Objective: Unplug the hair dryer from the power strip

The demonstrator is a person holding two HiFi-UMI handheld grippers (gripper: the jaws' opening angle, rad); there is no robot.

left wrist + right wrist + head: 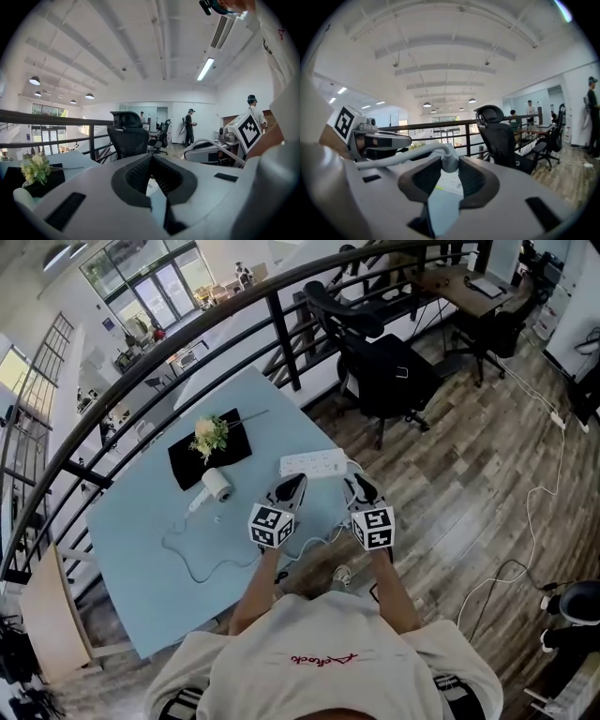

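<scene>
Left gripper point(298, 480) is sitting at lower centre of the head view, and in its own view left gripper point(151, 157) is showing its tongs pressed together with nothing between them. Right gripper point(352, 480) is hanging just beside it on the right; in its own view right gripper point(446, 167) is pinching the pale grey moulded plug point(447, 158) at the tong tips, with the plug's pale grey cord point(393, 159) running off to frame left. The long white power strip point(314, 463) is lying flat just above both gripper tips, close to the right-hand edge of the light blue rectangular table point(141, 549); whether the plug is fully clear of it I cannot tell. The white hair dryer point(216, 484) is lying left of centre, well apart from the strip, its cord looping over bare tabletop toward the lower left. Just above it, a black rectangular mat point(192, 465) is carrying a small bunch of pale flowers point(211, 435). Open room: the lower left of the table is lying bare, and wide brown plank floor point(469, 493) is opening to the right. Limits: a dark metal railing point(284, 348) is curving behind the table's far edges, and a black mesh office chair point(389, 371) is standing upper right, near the strip's corner.
</scene>
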